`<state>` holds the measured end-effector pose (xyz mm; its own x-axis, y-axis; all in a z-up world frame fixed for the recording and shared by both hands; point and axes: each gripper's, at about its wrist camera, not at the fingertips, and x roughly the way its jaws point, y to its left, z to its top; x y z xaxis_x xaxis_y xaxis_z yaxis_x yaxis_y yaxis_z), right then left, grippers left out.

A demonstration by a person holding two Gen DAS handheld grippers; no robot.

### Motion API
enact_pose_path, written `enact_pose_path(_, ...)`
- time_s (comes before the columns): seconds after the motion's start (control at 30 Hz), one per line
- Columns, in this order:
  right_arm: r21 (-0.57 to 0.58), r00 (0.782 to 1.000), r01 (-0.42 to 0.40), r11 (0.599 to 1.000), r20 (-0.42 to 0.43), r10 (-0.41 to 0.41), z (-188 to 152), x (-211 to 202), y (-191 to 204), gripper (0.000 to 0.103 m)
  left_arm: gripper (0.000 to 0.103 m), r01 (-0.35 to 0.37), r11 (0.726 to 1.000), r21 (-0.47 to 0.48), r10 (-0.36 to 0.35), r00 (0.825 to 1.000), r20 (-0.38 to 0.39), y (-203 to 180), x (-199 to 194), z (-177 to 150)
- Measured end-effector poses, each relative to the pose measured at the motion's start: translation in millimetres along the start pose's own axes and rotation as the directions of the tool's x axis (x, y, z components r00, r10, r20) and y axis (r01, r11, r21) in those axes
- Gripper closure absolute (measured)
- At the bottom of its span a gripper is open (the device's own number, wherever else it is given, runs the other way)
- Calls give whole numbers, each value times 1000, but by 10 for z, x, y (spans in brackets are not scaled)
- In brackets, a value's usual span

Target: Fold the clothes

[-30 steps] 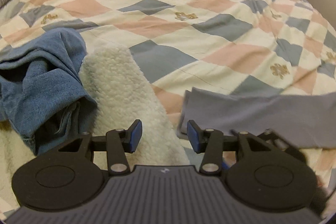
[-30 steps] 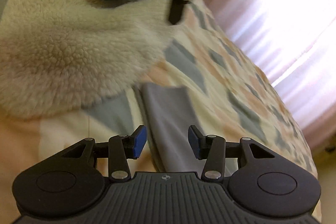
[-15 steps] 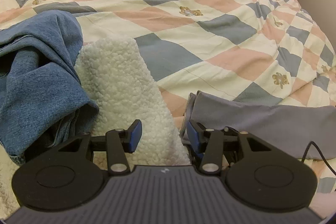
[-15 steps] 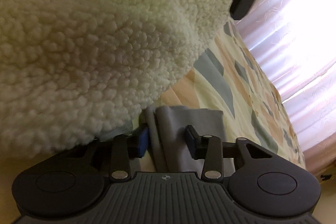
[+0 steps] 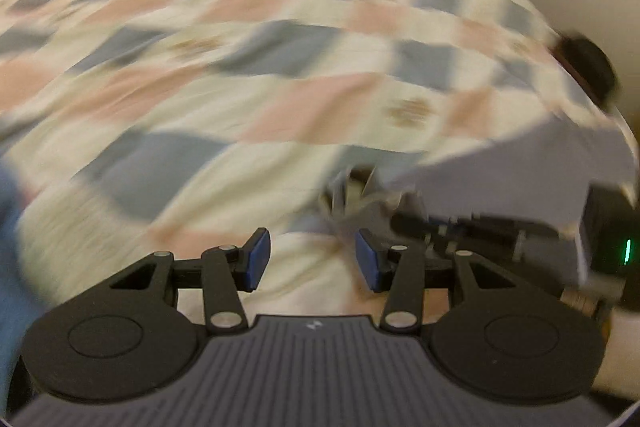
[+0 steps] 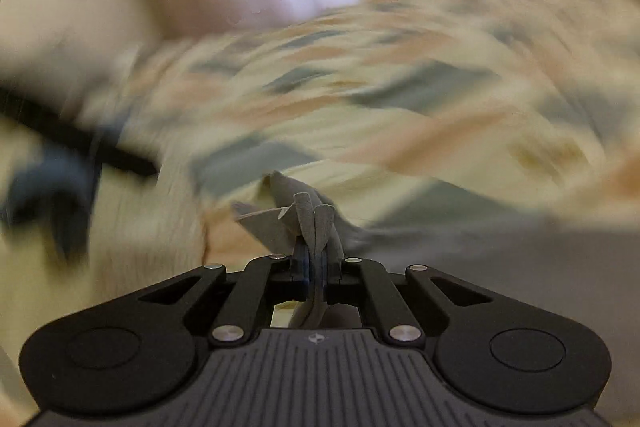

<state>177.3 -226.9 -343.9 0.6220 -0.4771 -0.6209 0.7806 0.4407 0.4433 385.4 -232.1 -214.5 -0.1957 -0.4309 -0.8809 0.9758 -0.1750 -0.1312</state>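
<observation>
Right tool (image 6: pixel 316 267) clamps the grey garment's (image 6: pixel 316 223) bunched edge for lifting off the bed (image 6: pixel 420 99); left tool (image 5: pixel 312 261) hangs half-open, empty, ready alongside.

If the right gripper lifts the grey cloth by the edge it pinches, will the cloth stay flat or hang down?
The grey cloth will probably hang limp: its pinched edge already bunches into soft folds between the pads of the right gripper. It seems thin and light, so one grip should carry it. The rest, lying on the checked quilt, would likely drag and crease.
</observation>
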Motion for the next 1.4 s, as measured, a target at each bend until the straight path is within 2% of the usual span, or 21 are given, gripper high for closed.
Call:
enact_pose_path(0.07,152,1000,16,988,24,-19,57,-237,-336,99,61,43,995,94,-42,999,-17,-275,99,126)
enact_pose_path(0.13,281,998,32,959,49,-48,85,-486,-687,99,60,86,981,173,-81,996,-34,-551,210,247)
enact_pose_path(0.27,454,985,63,889,115,-128,77,-1023,-1337,99,60,156,949,275,-142,987,-69,-1069,485,423)
enact_pose_path(0.37,489,965,111,865,155,-211,52,-1337,-1776,98,60,203,921,332,-181,979,-95,-1483,707,511)
enact_pose_path(0.53,476,925,182,860,213,-314,-16,-1969,-2354,98,60,275,871,408,-244,961,-128,-2224,1031,662)
enact_pose_path(0.67,460,888,242,854,249,-386,-19,-2404,-2788,98,60,299,838,456,-268,954,-133,-2771,1222,796)
enact_pose_path(0.87,489,835,304,818,276,-476,-123,-3125,-3472,98,58,318,808,496,-273,948,-163,-3477,1543,965)
enact_pose_path(1.1,587,768,307,749,312,-559,-272,-3643,-4301,98,58,294,783,548,-211,955,-210,-3998,1951,997)
enact_pose_path(1.13,602,769,303,738,302,-563,-313,-3672,-4416,98,57,292,783,550,-201,955,-220,-4041,2006,986)
enact_pose_path(1.17,626,786,286,725,279,-551,-351,-3663,-4547,92,57,290,784,549,-190,954,-232,-4077,2063,968)
enact_pose_path(1.2,664,815,257,703,242,-527,-406,-3646,-4700,83,57,289,785,548,-180,953,-244,-4104,2103,942)
enact_pose_path(1.23,695,835,234,680,215,-507,-469,-3640,-4824,78,57,288,785,548,-171,952,-255,-4131,2144,916)
enact_pose_path(1.27,713,847,206,670,213,-488,-517,-3647,-4912,66,57,286,786,548,-162,951,-265,-4154,2181,890)
enact_pose_path(1.3,727,857,174,665,221,-465,-559,-3659,-4991,59,57,282,789,545,-152,950,-272,-4160,2207,867)
enact_pose_path(1.4,740,872,100,665,256,-416,-542,-3652,-5184,59,57,264,809,526,-121,949,-290,-4134,2259,824)
